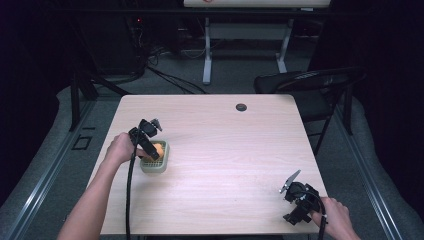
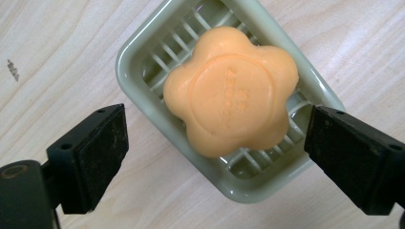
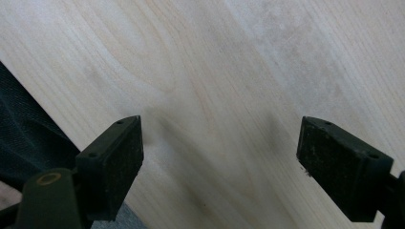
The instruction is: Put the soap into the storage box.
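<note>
Left gripper held over orange soap in green dish, jaws spread wide, nothing gripped, right gripper likewise gaping over bare surface

The left hand-held gripper sits at nine o'clock on the bench, jaws spread wide and pointing down, the left forearm reaching forward. The right hand-held gripper rests at five o'clock, jaws likewise wide apart, gripping nothing.
</note>
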`<control>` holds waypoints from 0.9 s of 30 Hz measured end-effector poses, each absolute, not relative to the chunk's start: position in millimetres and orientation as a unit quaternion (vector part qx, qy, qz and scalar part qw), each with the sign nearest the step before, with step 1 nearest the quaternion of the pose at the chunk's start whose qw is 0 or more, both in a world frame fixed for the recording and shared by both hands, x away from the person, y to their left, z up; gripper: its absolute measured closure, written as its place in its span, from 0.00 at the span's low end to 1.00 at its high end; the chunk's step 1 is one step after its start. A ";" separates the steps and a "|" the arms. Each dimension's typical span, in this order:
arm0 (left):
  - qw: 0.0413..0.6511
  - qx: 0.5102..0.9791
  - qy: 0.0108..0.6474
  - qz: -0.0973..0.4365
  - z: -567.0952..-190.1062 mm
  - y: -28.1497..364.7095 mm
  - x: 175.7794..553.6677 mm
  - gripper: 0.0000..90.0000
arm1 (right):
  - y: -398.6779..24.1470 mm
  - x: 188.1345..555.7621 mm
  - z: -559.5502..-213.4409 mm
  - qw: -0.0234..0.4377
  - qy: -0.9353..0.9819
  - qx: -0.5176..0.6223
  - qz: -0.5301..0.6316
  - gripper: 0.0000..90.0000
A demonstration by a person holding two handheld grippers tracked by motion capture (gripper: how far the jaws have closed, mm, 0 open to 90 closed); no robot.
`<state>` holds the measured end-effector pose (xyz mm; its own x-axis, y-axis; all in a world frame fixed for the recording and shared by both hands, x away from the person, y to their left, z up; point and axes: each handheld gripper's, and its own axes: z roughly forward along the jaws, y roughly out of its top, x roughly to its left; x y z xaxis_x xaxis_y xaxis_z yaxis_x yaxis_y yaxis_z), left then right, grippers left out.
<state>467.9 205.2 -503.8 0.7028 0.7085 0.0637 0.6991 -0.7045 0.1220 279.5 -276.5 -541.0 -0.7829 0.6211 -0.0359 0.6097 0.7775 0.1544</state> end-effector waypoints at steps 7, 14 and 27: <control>0.051 0.917 0.391 0.057 -491.4 209.4 457.5 0.03 | -276.8 279.7 -540.8 0.044 0.942 0.326 0.067 0.18; 0.063 0.913 0.397 0.066 -479.1 212.8 441.1 0.02 | -275.7 279.0 -540.5 0.046 0.941 0.327 0.067 0.18; 0.074 0.912 0.398 0.064 -474.3 220.1 409.6 0.00 | -272.7 279.1 -541.0 0.047 0.943 0.324 0.064 0.18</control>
<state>409.6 220.1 -474.3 0.6756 0.7349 0.0585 0.7158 -0.6729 0.1866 279.1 -272.7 -541.0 -0.7859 0.6166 -0.0464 0.6046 0.7820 0.1513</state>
